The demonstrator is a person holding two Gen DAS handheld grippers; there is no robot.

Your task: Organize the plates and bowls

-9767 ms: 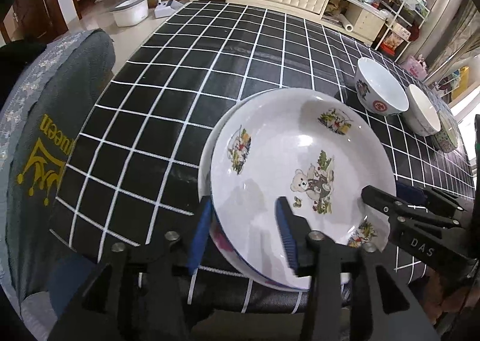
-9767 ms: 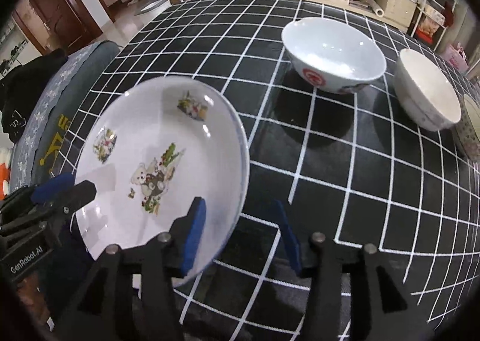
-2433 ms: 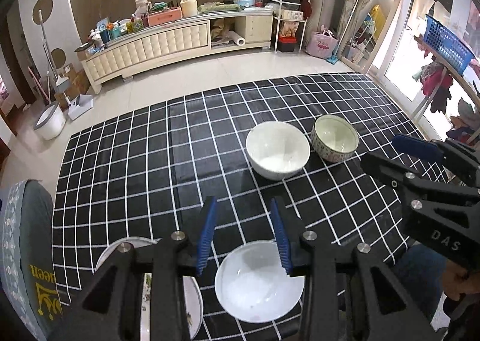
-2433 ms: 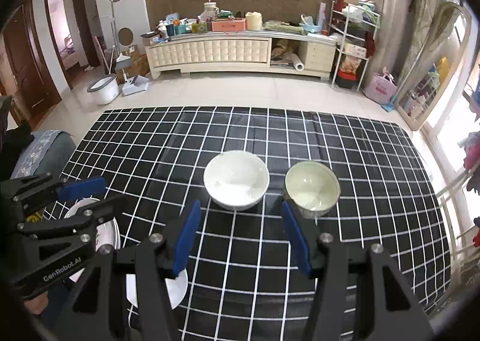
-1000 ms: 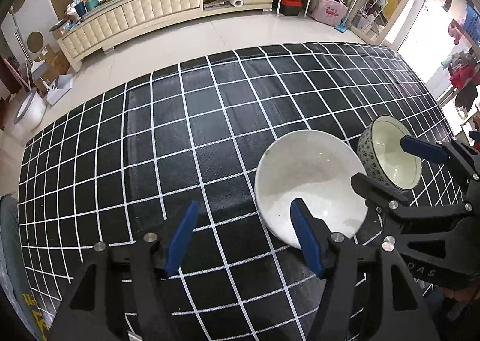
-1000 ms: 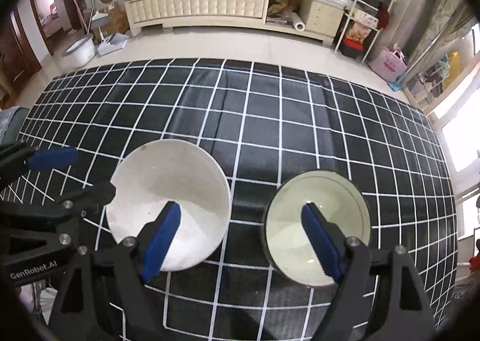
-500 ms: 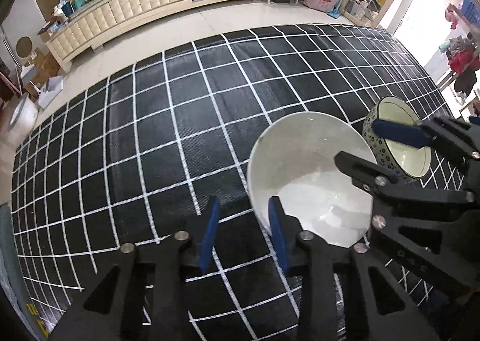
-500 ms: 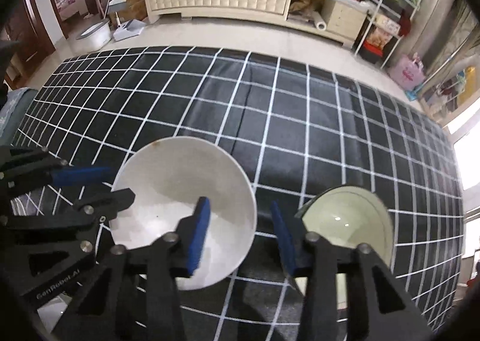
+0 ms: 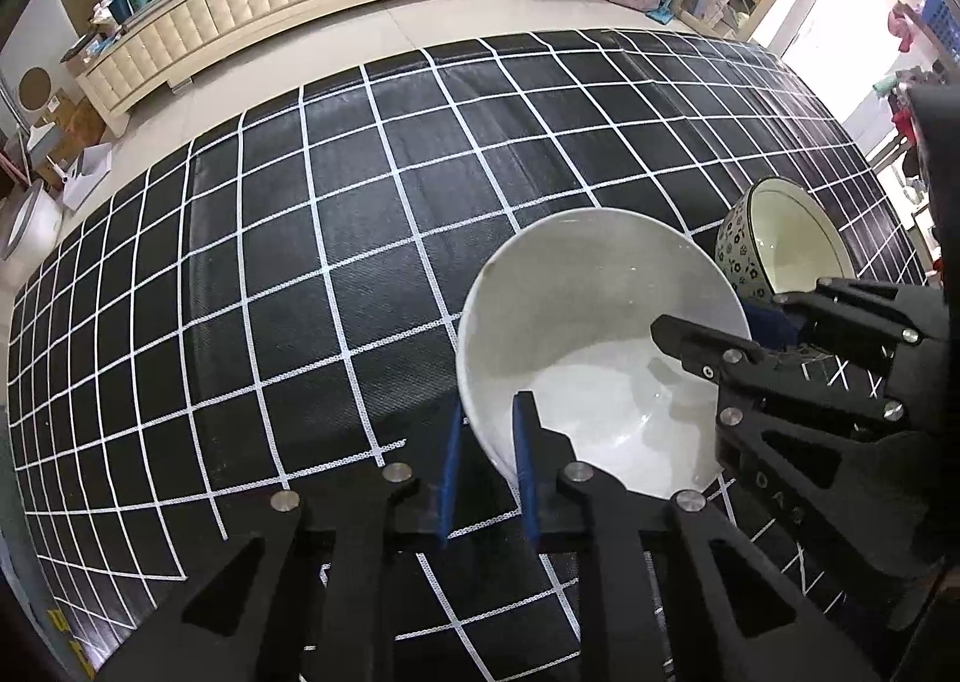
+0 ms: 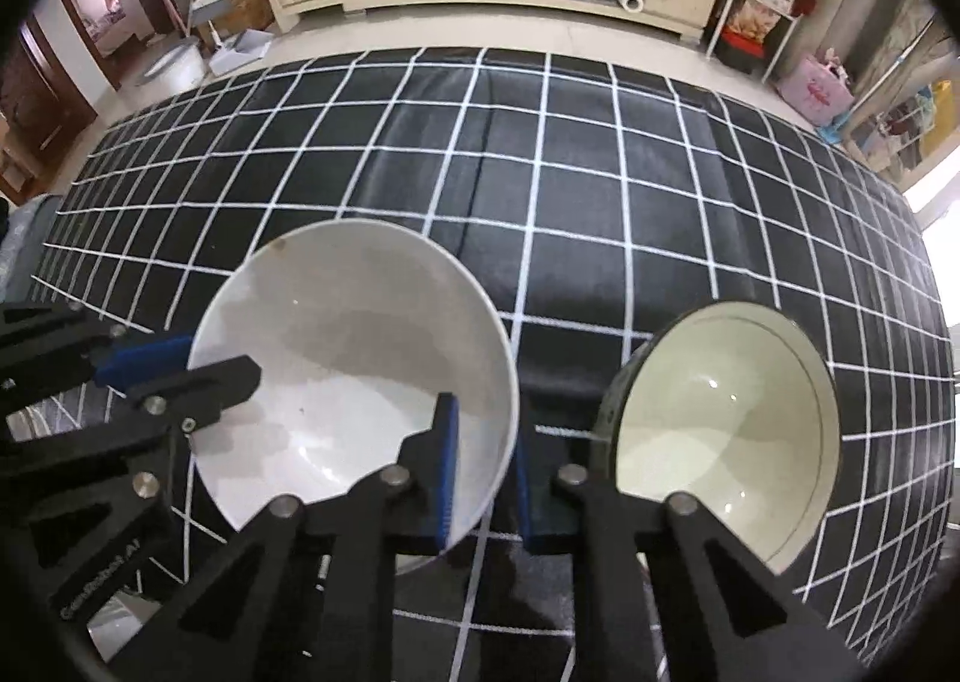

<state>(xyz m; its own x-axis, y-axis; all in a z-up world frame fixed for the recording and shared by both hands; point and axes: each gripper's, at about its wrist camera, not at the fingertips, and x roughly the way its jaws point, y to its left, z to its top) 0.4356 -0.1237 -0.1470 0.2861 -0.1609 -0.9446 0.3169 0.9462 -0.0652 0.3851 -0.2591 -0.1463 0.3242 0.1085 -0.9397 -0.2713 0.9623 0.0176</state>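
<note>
**Both grippers pinch one white bowl**

On the checked tabletop, my left gripper and right gripper clamp opposite rims of the white bowl, beside the patterned bowl. I should lift level, matching both hands' speed.

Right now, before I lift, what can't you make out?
- Left wrist view: patterned bowl's near rim, hidden behind the right gripper.
- Both views: whether the white bowl touches the tablecloth; its own wall hides the base.
- Right wrist view: pale dish bottom left, cut off behind the left gripper.
</note>
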